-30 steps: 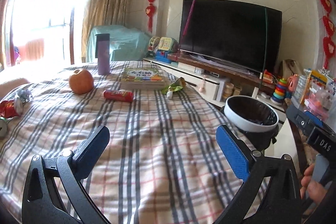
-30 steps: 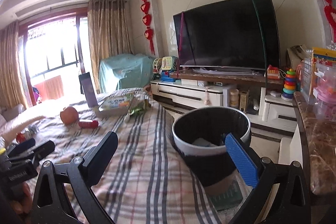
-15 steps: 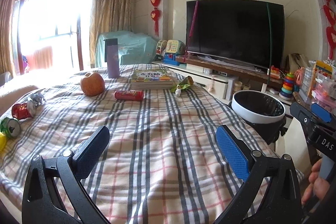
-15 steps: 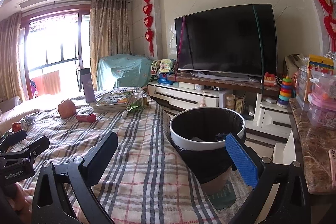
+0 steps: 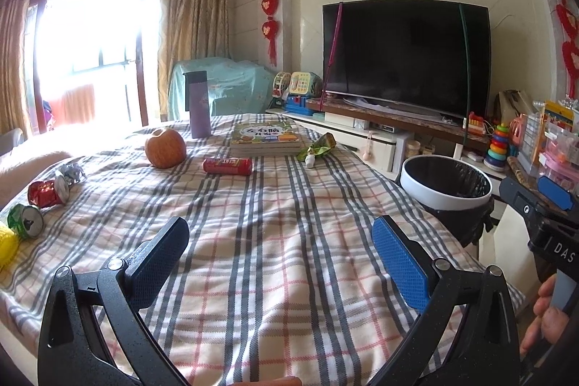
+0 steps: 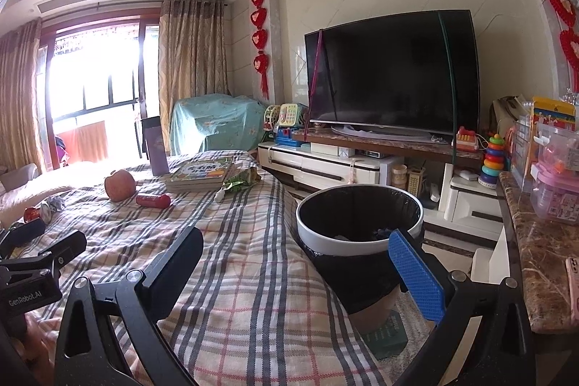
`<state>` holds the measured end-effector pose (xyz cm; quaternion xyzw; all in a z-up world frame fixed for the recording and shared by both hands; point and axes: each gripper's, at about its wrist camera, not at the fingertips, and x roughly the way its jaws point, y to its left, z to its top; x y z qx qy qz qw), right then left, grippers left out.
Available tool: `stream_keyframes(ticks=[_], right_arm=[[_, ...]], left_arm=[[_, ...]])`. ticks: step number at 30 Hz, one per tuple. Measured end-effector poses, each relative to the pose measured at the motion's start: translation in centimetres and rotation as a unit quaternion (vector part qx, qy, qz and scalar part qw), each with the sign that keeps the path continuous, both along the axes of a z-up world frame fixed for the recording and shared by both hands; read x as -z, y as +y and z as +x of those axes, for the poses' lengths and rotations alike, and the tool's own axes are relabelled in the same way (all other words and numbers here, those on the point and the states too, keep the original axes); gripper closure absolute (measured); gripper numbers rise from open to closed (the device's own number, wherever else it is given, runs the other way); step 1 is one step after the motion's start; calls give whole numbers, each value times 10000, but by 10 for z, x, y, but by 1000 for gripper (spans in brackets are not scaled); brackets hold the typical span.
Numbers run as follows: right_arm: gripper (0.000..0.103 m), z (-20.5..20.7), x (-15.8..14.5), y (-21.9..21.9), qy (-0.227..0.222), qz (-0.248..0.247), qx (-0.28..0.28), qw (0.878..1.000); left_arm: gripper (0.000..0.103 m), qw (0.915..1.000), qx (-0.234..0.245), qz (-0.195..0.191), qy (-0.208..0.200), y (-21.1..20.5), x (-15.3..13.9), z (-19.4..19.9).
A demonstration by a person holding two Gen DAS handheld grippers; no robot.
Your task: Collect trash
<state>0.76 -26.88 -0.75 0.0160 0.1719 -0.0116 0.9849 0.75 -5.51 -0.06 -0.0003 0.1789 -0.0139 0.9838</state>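
We hold the left gripper and the right gripper with fingers spread wide and nothing between them, both above the plaid cloth, so the nearest risk is that a low pass snags the soft fabric and drags it. Farther ahead of the left fingers, the red tube may roll away under a clumsy pinch, and the apple just beyond it could be taken for trash. The left view alone shows the crushed cans far off the left finger, while only the right view looks into the bin by its right finger, with scraps already inside.
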Motion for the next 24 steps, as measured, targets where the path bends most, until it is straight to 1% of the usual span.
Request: stream_keyframes(ticks=[7,24], right_arm=[[0,1,4,0,64,-2,-11,10000],[0,-1,4,-1,46,60,-23,10000]], left_arm=[[0,10000,-8,-24,-24,0,-1,-2],[0,10000,-34,47,-73,-2,-1,-4]])
